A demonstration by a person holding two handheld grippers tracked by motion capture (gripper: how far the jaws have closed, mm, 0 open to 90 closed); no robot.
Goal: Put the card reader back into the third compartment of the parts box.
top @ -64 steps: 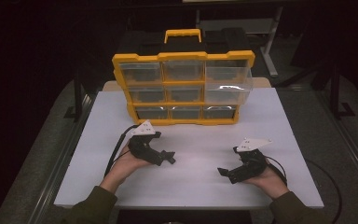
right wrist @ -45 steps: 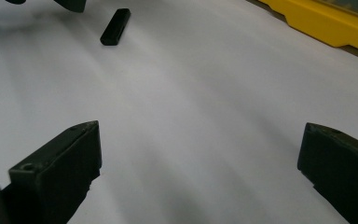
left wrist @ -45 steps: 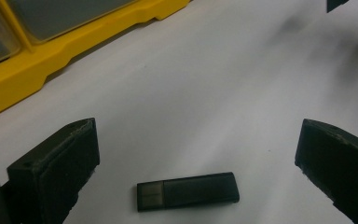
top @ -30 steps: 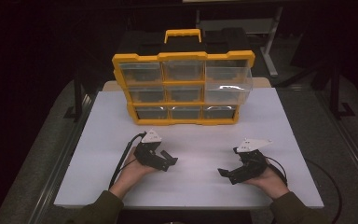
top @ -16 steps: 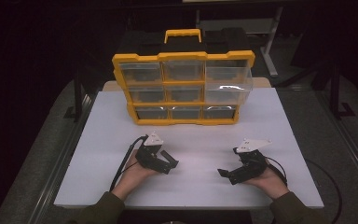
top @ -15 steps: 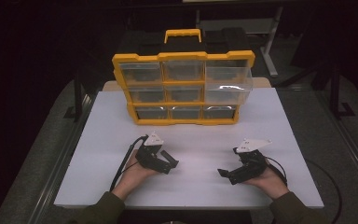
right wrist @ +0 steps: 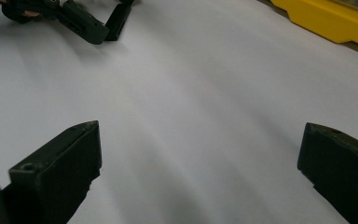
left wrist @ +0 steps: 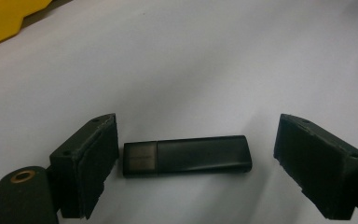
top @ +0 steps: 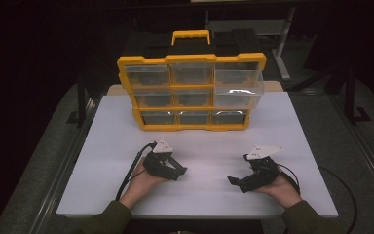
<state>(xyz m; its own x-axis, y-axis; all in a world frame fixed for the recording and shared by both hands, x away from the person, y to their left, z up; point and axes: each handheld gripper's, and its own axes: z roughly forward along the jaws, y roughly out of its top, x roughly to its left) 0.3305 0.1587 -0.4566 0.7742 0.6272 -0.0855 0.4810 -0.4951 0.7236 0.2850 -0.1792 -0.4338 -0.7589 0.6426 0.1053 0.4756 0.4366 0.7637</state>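
**Both tongs spread wide, a black stick lying between the left pair**

From the high view we look down on a white table (top: 199, 122) with a yellow organizer (top: 191, 92) standing at its far side, its clear drawers facing us in three rows; the upper right drawer (top: 238, 87) sticks out further than the rest. A yellow handle (top: 191, 35) tops the case. Our left gripper (top: 174, 170) rests low on the near left part of the table, held in the left hand (top: 143, 178), its cable looping back toward the sleeve. Our right gripper (top: 237, 183) sits well apart from it on the near right, in the right hand (top: 280, 185), and points inward toward the left one. Each carries a pale three-cornered plate on top.

In the left gripper view we see the left gripper's (left wrist: 196, 154) jaws released and set wide. Between them a small black USB stick (left wrist: 186, 155) lies flat on the white surface, crosswise to the jaws. Its end nearest the left jaw sits just beside that pad, while the other end stays clear of the right jaw. A yellow corner of the organizer (left wrist: 9, 18) shows at upper left.

In the right gripper view we see the right gripper's (right wrist: 198, 163) jaws also released, wide apart over bare white tabletop. Farther off, at upper left, the left gripper (right wrist: 93, 21) appears, and the organizer's yellow base (right wrist: 335, 23) runs along the upper right.
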